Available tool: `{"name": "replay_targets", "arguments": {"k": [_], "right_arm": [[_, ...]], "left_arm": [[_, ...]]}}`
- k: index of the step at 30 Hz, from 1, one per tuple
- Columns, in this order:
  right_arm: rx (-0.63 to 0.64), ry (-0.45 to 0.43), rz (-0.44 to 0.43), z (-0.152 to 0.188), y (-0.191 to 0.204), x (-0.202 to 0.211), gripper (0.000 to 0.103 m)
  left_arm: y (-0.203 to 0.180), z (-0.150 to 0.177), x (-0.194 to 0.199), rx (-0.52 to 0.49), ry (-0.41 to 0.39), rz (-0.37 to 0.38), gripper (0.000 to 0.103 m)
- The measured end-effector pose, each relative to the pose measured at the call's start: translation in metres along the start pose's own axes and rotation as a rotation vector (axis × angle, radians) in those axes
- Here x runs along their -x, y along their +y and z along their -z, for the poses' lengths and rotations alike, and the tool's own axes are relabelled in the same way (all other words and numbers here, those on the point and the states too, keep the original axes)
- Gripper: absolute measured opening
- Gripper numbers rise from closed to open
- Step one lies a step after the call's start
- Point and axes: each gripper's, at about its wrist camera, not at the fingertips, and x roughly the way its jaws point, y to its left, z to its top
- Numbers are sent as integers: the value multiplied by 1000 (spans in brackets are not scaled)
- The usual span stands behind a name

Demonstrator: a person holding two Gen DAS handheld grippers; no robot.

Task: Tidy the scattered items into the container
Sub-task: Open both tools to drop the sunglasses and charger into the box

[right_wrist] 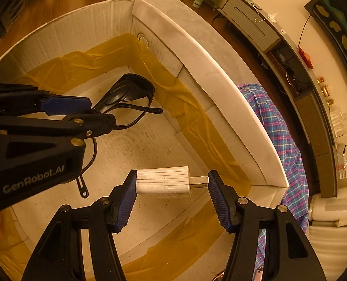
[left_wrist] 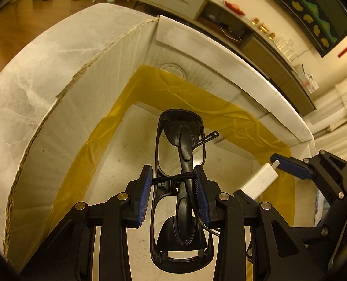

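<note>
Left fingers (left_wrist: 147,196) clenching black sunglasses (left_wrist: 180,187) at frame centre, hanging inside white box (left_wrist: 220,46). Right fingers (right_wrist: 216,199) gripping white charger (right_wrist: 163,182) endwise, lower centre, hovering over box floor.

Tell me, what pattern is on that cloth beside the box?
The cloth is a blue plaid with pink and yellow lines, seen best from the right wrist.

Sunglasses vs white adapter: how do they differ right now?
The sunglasses are black and folded, pinched across the frame by the left gripper. The white adapter is a ribbed block, clamped end to end, plug against one pad, by the right gripper. Both hang inside the cardboard box, unreleased.
</note>
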Motion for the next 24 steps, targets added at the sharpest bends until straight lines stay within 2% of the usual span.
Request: {"name": "replay_targets", "arguments": {"k": [9, 14, 18, 24], "right_arm": [[25, 72, 59, -10, 9, -8, 61], [1, 86, 82, -6, 9, -6, 61], [-47, 70, 76, 0, 7, 3, 61], [-167, 9, 7, 20, 6, 29, 61]], "left_arm": [[8, -5, -7, 19, 16, -20, 39], [13, -5, -4, 47, 25, 18, 49], [16, -4, 4, 66, 23, 55, 50], [19, 1, 26, 70, 4, 92, 50]]}}
